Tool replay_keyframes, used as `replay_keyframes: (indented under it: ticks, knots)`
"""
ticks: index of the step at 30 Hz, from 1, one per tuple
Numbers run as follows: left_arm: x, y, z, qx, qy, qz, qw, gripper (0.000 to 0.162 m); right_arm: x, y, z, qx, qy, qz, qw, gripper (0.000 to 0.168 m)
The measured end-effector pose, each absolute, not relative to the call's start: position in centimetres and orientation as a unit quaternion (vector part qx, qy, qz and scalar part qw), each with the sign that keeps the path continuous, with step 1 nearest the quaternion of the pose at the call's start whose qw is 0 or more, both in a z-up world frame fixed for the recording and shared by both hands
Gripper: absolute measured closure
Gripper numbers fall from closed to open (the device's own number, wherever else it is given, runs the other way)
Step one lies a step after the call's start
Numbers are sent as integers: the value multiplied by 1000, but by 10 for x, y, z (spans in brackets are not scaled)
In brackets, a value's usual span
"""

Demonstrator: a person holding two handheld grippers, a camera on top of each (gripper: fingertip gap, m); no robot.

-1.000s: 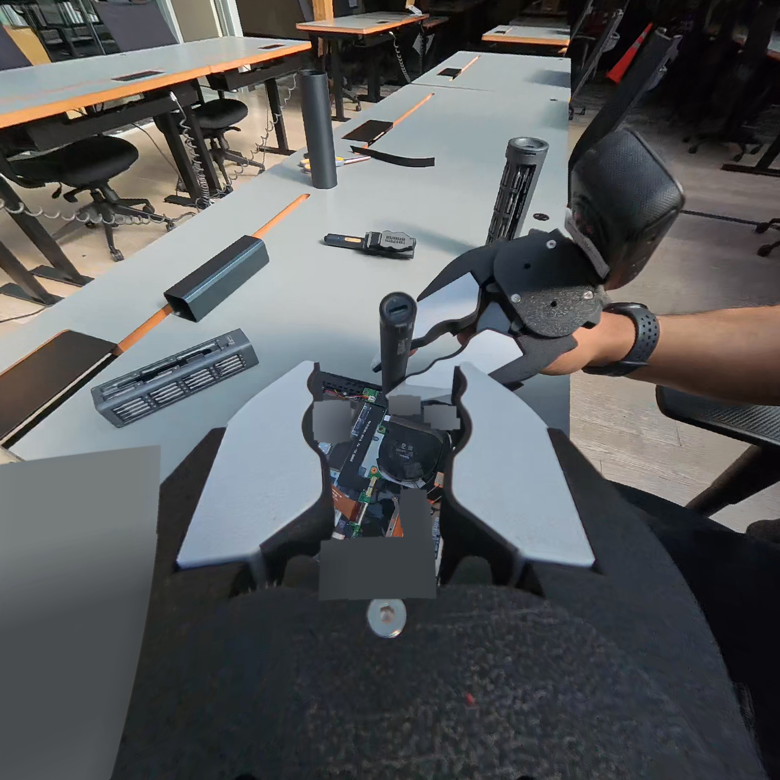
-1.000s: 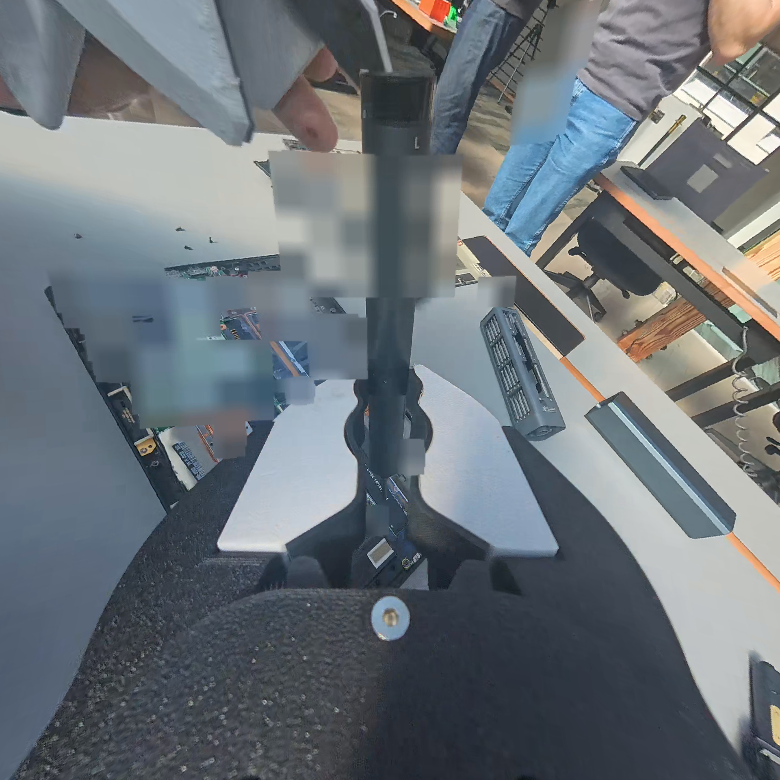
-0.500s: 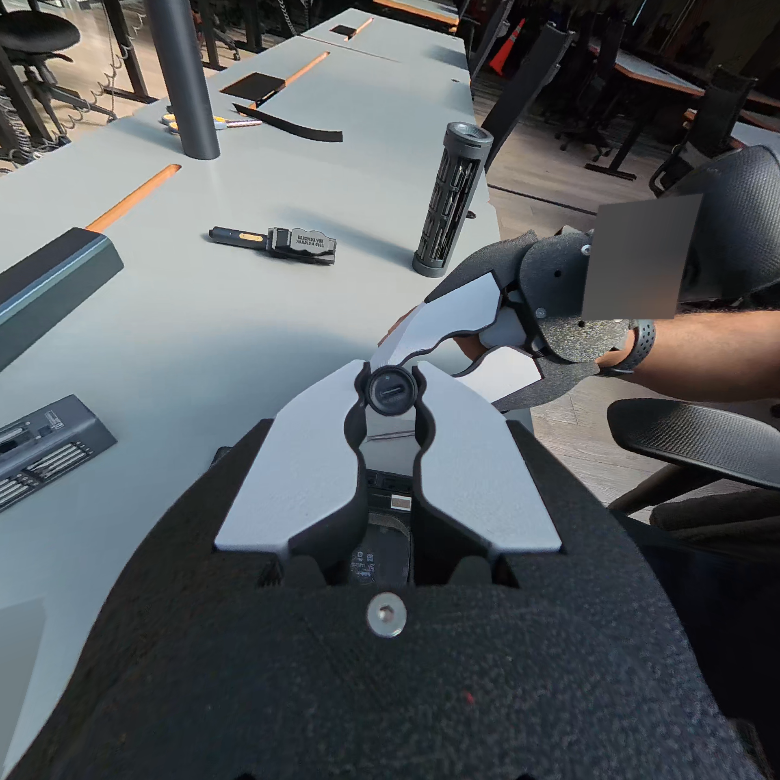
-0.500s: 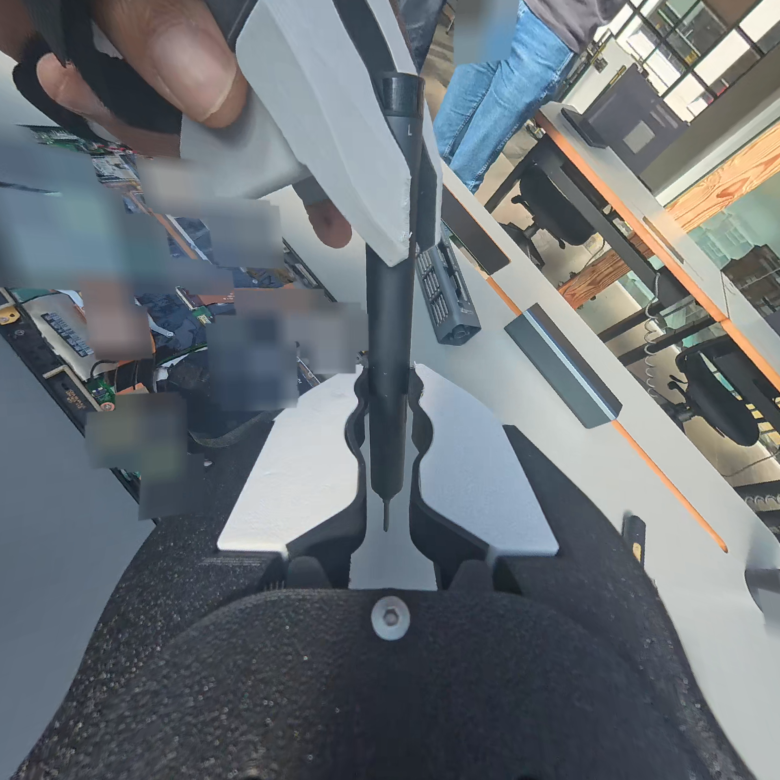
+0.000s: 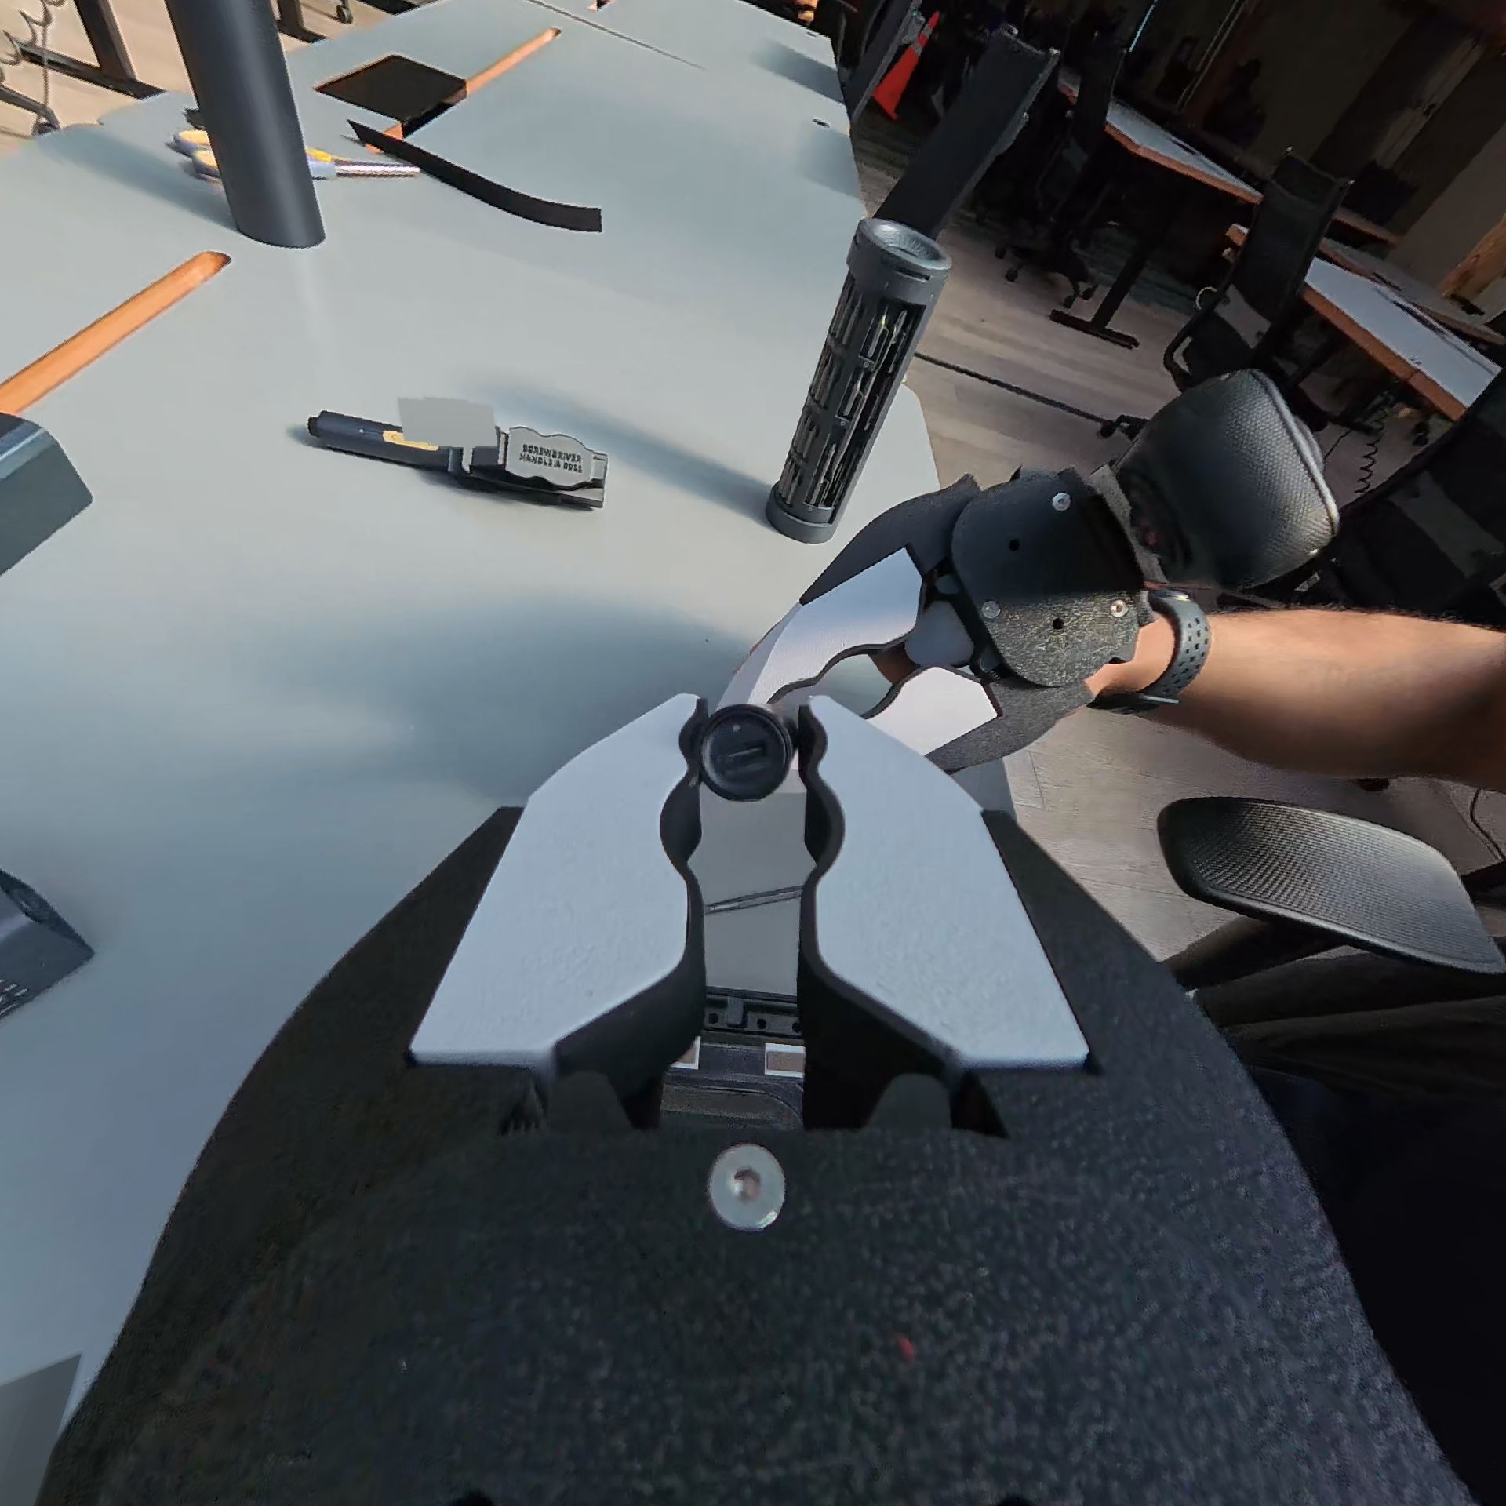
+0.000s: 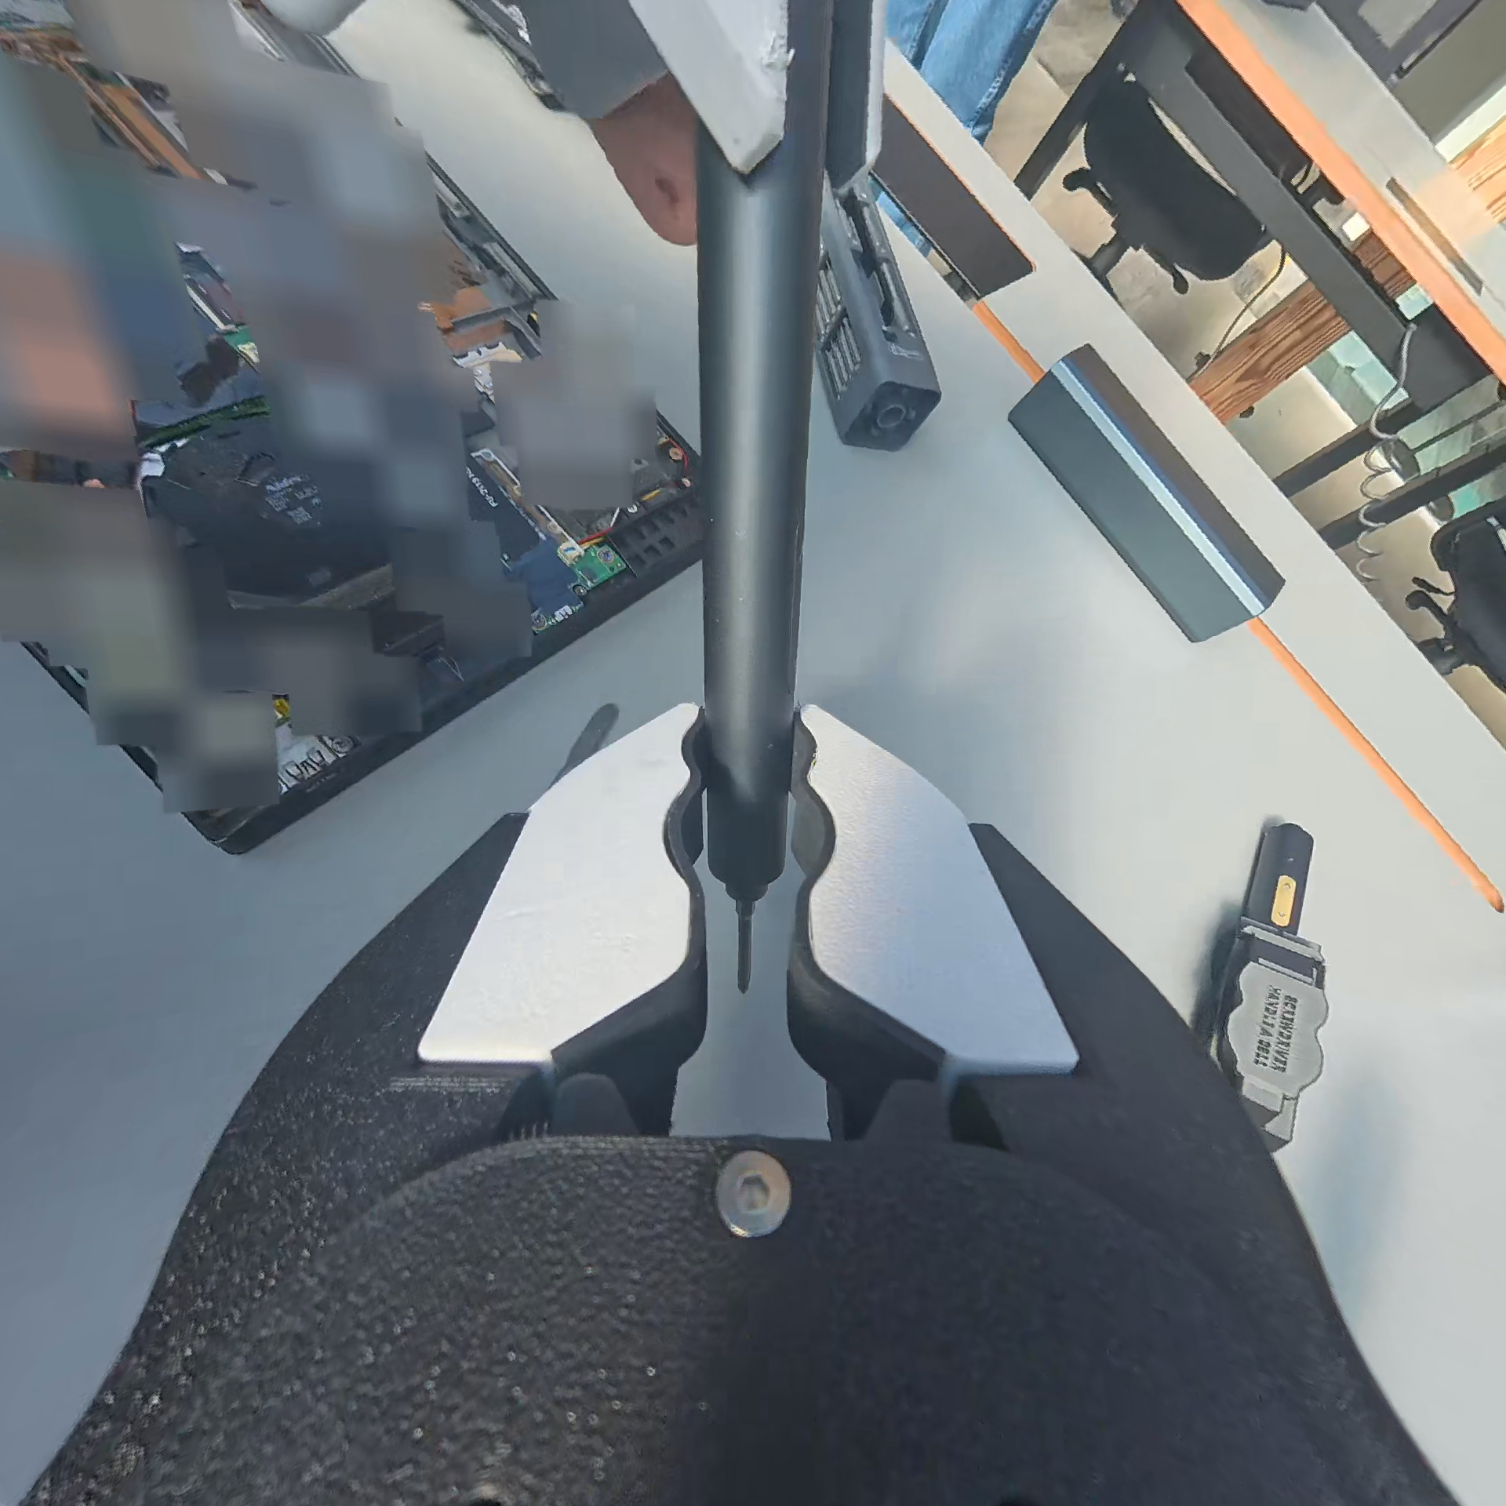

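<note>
A dark pen-shaped electric screwdriver (image 6: 754, 448) is held at both ends. My left gripper (image 5: 746, 717) is shut on its upper end; the round end cap (image 5: 746, 754) faces the left wrist camera. My right gripper (image 6: 746, 725) is shut on its lower end, and the thin bit (image 6: 743, 945) pokes out between the fingers above bare grey table. The right gripper also shows in the left wrist view (image 5: 856, 652), just beyond my left fingertips. An opened laptop (image 6: 644, 538) with exposed boards lies to the left of the screwdriver.
A second screwdriver in a grey holder (image 5: 489, 456) lies on the table, also in the right wrist view (image 6: 1271, 1002). An upright slotted cylinder (image 5: 856, 383), a dark tube (image 5: 253, 122), a grey box (image 6: 1141, 489) and a bit tray (image 6: 864, 326) stand around. An office chair (image 5: 1320, 880) is right of the table edge. The gap from one gripper's tips to the other's is roughly 10 cm.
My left gripper was open above the laptop; it has shut on the screwdriver's top. Both grippers have carried the screwdriver off the laptop to above bare table.
</note>
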State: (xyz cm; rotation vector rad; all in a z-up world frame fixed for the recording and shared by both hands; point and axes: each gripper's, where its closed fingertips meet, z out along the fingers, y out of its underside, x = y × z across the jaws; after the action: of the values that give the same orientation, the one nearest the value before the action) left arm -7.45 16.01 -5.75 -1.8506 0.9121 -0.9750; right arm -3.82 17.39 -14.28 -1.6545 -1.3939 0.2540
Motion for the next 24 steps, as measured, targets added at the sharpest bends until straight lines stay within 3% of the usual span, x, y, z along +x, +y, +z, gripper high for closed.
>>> replay_keyframes:
  ticks: [7, 10, 19, 24]
  knots:
    - [-120, 168, -94, -789, 335, -282, 430, 114, 12, 219, -181, -726, -564, 35, 392, 152]
    - [-159, 145, -100, -802, 313, -257, 439, 114, 31, 238, -188, -747, -563, 5, 355, 152]
    - [-309, 45, -106, -839, 205, -148, 482, 151, 36, 252, -213, -806, -551, 17, 214, 152]
    - [-387, -20, -92, -849, 127, -85, 507, 154, 32, 249, -227, -819, -553, -4, 155, 152]
